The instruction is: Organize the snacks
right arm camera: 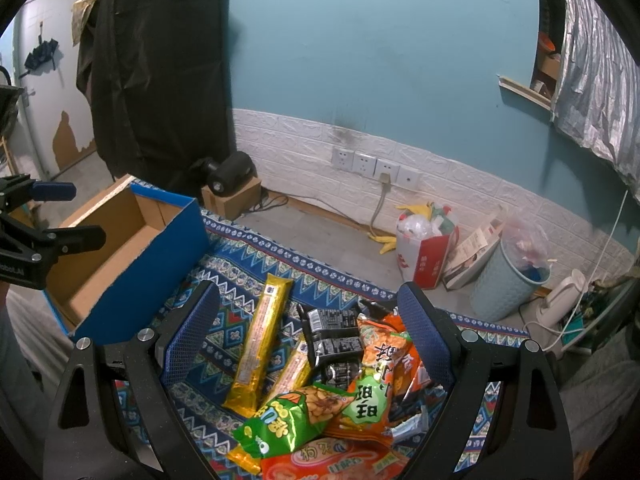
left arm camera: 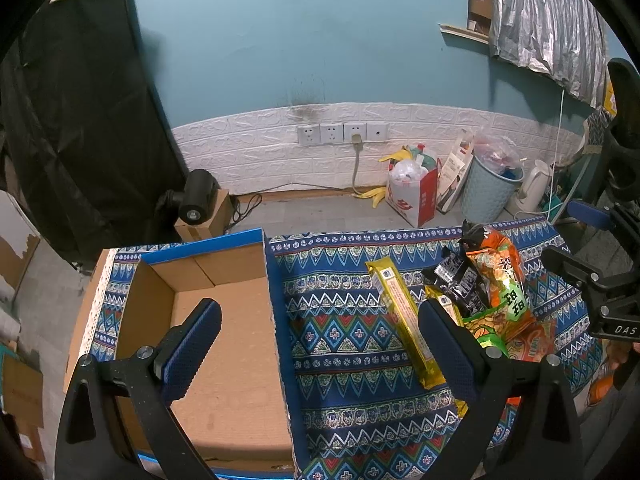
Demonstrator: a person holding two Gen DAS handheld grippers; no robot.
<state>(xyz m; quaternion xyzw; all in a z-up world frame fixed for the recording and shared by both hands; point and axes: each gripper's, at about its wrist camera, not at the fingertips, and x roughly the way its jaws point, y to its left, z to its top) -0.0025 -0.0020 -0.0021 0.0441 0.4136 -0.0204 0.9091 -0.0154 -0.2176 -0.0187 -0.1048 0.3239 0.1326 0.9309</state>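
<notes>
A blue cardboard box (left arm camera: 224,320) (right arm camera: 132,256) with a bare brown inside stands at the table's left. A heap of snacks lies to its right: a long gold bar (left arm camera: 404,320) (right arm camera: 260,336), a second gold bar (right arm camera: 292,372), black packets (left arm camera: 460,280) (right arm camera: 334,332), an orange bag (left arm camera: 504,280) (right arm camera: 384,364) and a green bag (right arm camera: 296,412). My left gripper (left arm camera: 320,320) is open, straddling the box's right wall, holding nothing. My right gripper (right arm camera: 308,312) is open above the heap, holding nothing. Each gripper shows at the other view's edge (left arm camera: 592,280) (right arm camera: 48,240).
A patterned blue cloth (left arm camera: 340,320) (right arm camera: 240,256) covers the table. Beyond it on the floor stand a red-and-white bag (left arm camera: 412,192), a pale blue bin (left arm camera: 488,192) (right arm camera: 504,280) and a white kettle (right arm camera: 560,296). A black-draped stand (right arm camera: 160,72) rises at the left.
</notes>
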